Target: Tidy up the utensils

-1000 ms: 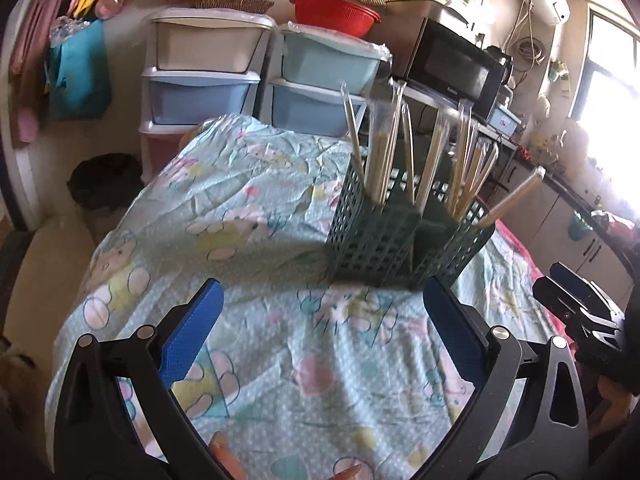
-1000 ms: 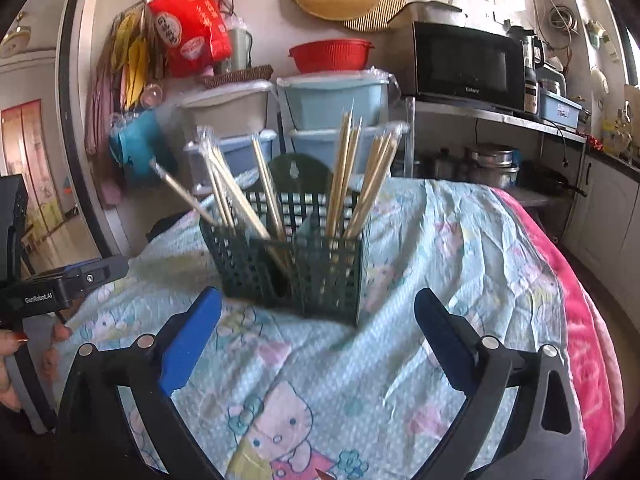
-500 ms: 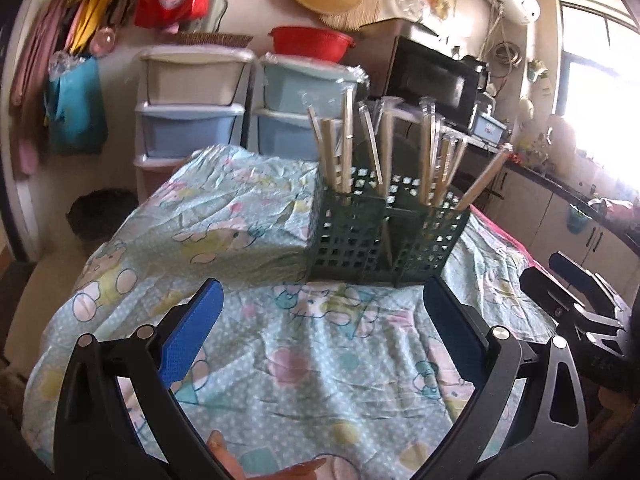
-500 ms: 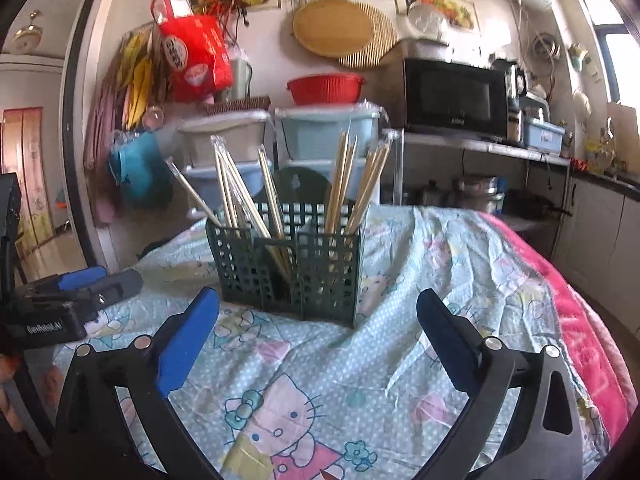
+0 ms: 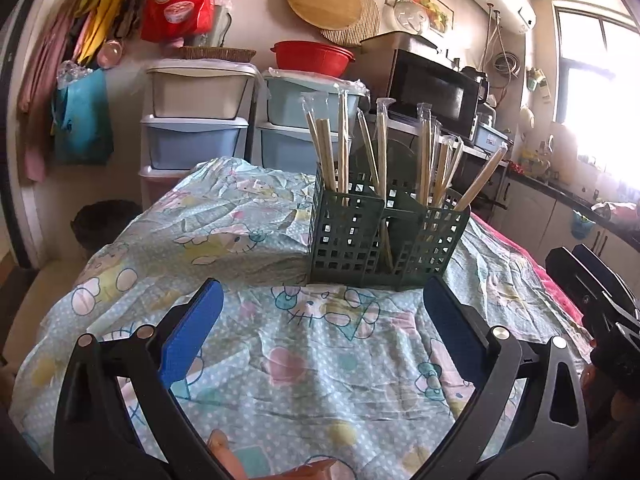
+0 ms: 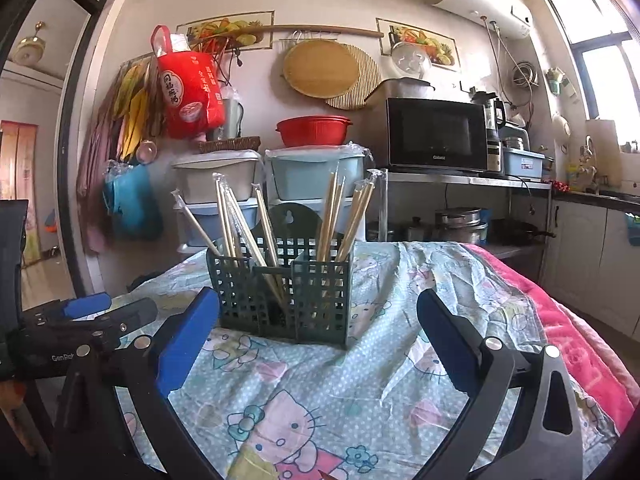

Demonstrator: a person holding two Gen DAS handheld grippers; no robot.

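Left wrist view: the left claw (image 5: 320,308) hangs released, its blue-padded fingers (image 5: 188,332) spread wide with nothing between them, low over a worktop draped in a pale blue cartoon-cat cloth (image 5: 224,224). Just beyond the fingertips stands a dark green slotted utensil caddy (image 5: 384,236), upright on the cloth and divided into compartments. Wrapped wooden chopsticks (image 5: 342,148) stand in it, most close to vertical; one pair (image 5: 480,180) leans out toward the right rim. At the right edge, part of the right claw (image 5: 592,280) shows dark against the cloth's pink border; this view does not show how it is set. Behind the worktop are stacked plastic drawers (image 5: 196,120), a red bowl (image 5: 312,54) and a black microwave (image 5: 436,88).

Right wrist view: the right claw (image 6: 318,324) is likewise released, its blue pads (image 6: 444,348) held well apart and empty above the cloth (image 6: 400,380). The caddy (image 6: 280,292) sits just ahead, between the two fingertips' lines of sight, touching neither. Chopsticks (image 6: 332,208) fan from its cells, one pair (image 6: 196,220) tilting left, another (image 6: 256,248) slanting down across the front cell. At the left edge the left claw (image 6: 88,312) points in toward the caddy, near it but apart. A red bag (image 6: 188,88) hangs on the wall behind.
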